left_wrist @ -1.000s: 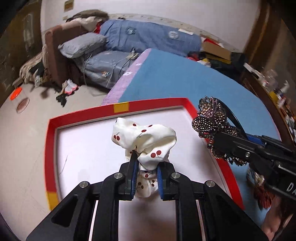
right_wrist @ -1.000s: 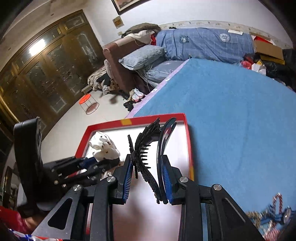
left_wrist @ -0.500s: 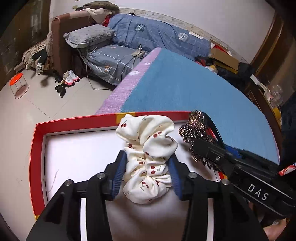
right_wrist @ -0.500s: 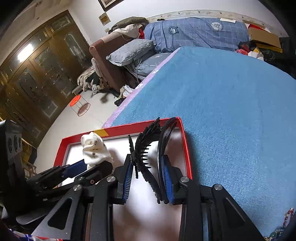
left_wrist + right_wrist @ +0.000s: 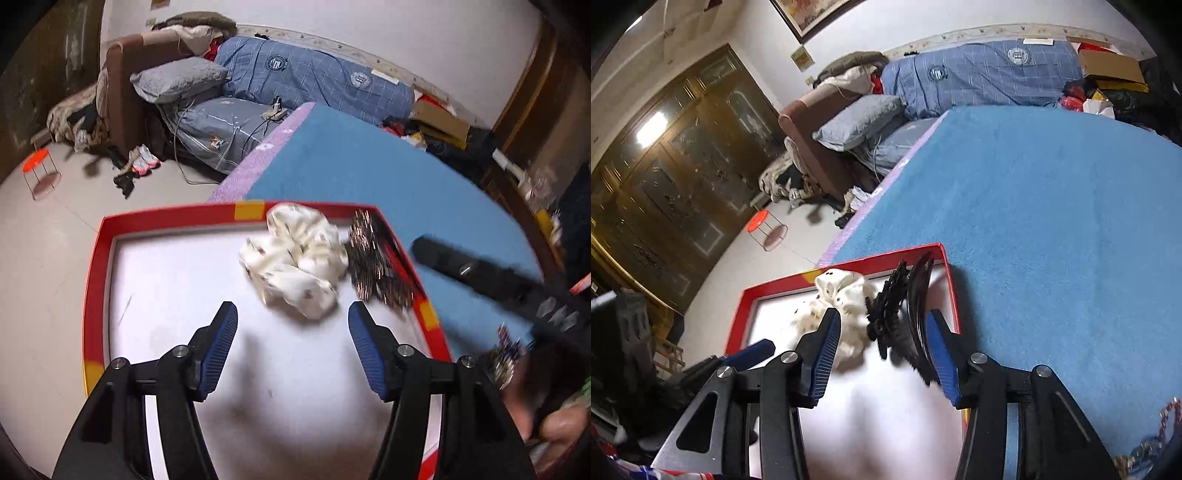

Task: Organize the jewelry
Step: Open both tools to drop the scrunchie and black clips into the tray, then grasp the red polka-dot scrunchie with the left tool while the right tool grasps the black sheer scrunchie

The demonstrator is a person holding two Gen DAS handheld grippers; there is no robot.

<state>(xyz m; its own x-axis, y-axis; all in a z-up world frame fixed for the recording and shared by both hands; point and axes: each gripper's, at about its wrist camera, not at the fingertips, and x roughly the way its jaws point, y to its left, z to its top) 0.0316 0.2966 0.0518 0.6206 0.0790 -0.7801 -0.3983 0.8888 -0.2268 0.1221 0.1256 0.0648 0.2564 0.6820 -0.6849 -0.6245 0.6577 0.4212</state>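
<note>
Both tongs are being spread: the left tongs [image 5: 291, 321] are empty, and the hair clip [image 5: 905, 317] lies loose between the right tongs [image 5: 884, 341], beside the scrunchie [image 5: 295, 258] in the red tray [image 5: 96, 266].

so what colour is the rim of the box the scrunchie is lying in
Red, with a few yellow patches; the box rim shows best in the left wrist view, around the scrunchie.

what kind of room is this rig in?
Likely a lived-in bedroom or living room at home: a blue-covered bed or table holding the red tray, a brown sofa piled with pillows and bedding, and a carved wooden cabinet.
</note>
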